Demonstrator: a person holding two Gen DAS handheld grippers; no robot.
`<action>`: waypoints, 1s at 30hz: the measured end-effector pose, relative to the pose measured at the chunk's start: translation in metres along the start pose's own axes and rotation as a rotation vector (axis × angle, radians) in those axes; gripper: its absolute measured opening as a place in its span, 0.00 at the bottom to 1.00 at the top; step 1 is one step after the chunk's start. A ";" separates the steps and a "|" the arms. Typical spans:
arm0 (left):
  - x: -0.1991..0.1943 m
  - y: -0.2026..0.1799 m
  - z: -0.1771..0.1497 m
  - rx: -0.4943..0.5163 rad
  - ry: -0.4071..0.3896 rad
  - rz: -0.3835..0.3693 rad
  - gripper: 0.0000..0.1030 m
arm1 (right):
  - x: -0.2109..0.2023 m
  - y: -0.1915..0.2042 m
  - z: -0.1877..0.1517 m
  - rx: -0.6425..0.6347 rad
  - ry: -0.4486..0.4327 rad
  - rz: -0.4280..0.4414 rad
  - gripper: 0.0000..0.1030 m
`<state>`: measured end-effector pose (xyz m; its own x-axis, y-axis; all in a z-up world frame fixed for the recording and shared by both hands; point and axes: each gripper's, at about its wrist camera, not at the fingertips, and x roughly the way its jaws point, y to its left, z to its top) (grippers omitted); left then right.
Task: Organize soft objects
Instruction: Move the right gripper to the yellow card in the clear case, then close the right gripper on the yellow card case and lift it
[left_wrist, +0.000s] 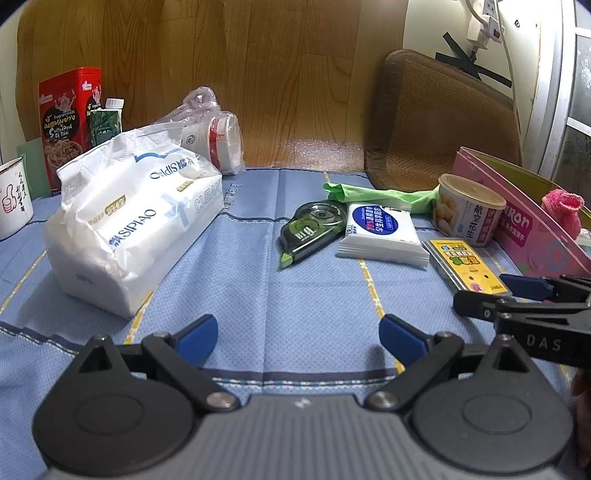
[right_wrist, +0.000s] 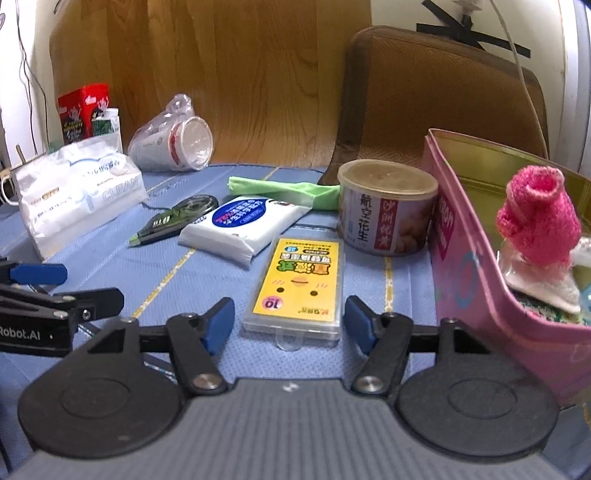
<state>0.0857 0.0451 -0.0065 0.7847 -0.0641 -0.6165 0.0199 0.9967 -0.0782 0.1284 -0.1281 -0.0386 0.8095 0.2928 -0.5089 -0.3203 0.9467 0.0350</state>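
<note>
A big white tissue pack (left_wrist: 129, 218) lies at the left on the blue cloth. A small white wipes pack (left_wrist: 382, 232) lies in the middle, with a green cloth (left_wrist: 373, 194) behind it. A pink knitted item (right_wrist: 535, 218) sits in the pink box (right_wrist: 465, 280) at the right. My left gripper (left_wrist: 298, 338) is open and empty over bare cloth. My right gripper (right_wrist: 290, 321) is open, its blue pads either side of the near end of a yellow-labelled clear case (right_wrist: 299, 284). The wipes pack also shows in the right wrist view (right_wrist: 240, 225).
A green correction-tape dispenser (left_wrist: 310, 230), a round peanut tin (right_wrist: 386, 206), a bagged cup (left_wrist: 214, 140), a red tin (left_wrist: 68, 122), a white mug (left_wrist: 13, 195) and a brown cushion (left_wrist: 439, 122) stand around. A wooden wall closes the back.
</note>
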 end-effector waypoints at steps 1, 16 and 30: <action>0.000 0.000 0.000 0.000 0.000 0.000 0.95 | -0.001 0.000 0.000 -0.003 -0.002 0.001 0.60; 0.001 0.001 0.000 -0.007 0.005 -0.007 0.95 | -0.065 0.019 -0.047 -0.066 -0.018 0.141 0.60; -0.022 -0.027 0.004 -0.094 0.173 -0.355 0.74 | -0.072 -0.006 -0.054 0.182 -0.016 0.318 0.60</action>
<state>0.0702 0.0197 0.0120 0.6231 -0.4191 -0.6603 0.2080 0.9027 -0.3766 0.0456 -0.1623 -0.0491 0.6918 0.5766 -0.4347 -0.4654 0.8163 0.3422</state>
